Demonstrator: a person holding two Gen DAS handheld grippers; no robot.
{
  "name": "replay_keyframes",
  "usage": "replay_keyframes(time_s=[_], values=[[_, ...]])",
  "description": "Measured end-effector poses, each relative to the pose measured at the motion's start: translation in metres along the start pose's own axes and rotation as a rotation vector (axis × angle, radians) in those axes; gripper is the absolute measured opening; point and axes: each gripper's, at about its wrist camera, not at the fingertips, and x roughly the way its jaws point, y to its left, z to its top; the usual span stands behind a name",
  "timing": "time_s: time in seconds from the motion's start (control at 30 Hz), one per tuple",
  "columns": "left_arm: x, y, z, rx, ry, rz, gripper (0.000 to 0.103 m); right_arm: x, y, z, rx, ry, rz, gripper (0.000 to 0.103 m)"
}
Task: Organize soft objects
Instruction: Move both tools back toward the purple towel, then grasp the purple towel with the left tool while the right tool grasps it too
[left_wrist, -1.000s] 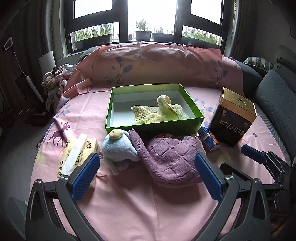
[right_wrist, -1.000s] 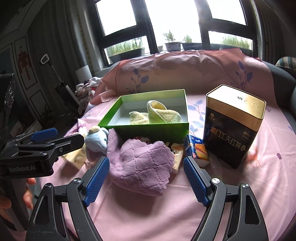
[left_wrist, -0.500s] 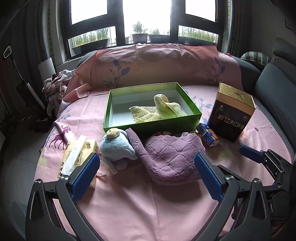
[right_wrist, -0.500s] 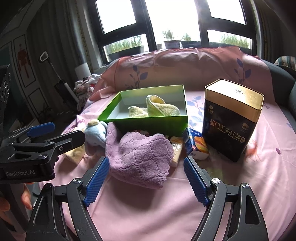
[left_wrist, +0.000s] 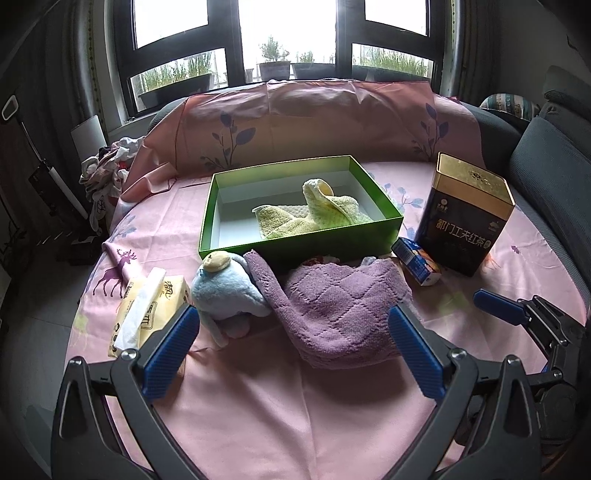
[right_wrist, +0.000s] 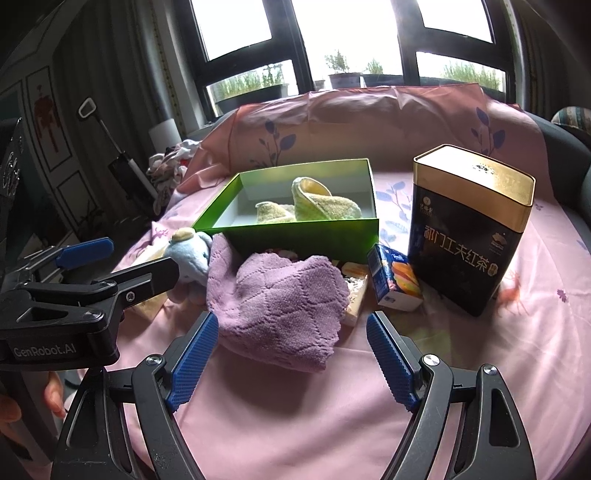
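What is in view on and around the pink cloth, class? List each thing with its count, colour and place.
box: 1, green, open, centre of the cloth
towel in box: 1, yellow
purple towel: 1, in front of the box
plush toy: 1, pale blue, left of the purple towel
tissue pack: 1, yellow, far left
small carton: 1, blue, between box and tin
tin: 1, black with gold lid, right
flat packet: 1, partly under the purple towel
potted plants: several, green, outside the window
clothes pile: 1, beyond the cloth, left
left gripper: blue fingers, open
right gripper: blue fingers, open
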Motion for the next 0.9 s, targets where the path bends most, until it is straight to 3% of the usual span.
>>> replay_keyframes(time_s=[0.37, 0.47, 0.63, 0.73, 0.9], values=[[0.021, 0.000, -0.001, -0.004, 0.052, -0.017, 0.102, 0.013, -0.005, -0.002, 0.013, 0.029, 0.001, 0.083], [0.028, 0.002, -0.003, -0.022, 0.079, -0.051, 0.102, 0.016, -0.007, -0.003, 0.014, 0.033, 0.001, 0.083], [0.052, 0.029, -0.009, -0.176, 0.196, -0.259, 0.102, 0.021, -0.011, -0.006, 0.020, 0.044, -0.008, 0.083], [0.060, 0.048, -0.016, -0.255, 0.215, -0.323, 0.102, 0.023, -0.014, -0.009, 0.019, 0.049, -0.016, 0.083], [0.077, 0.073, -0.025, -0.435, 0.260, -0.526, 0.102, 0.033, -0.021, -0.015, 0.042, 0.072, -0.002, 0.083]])
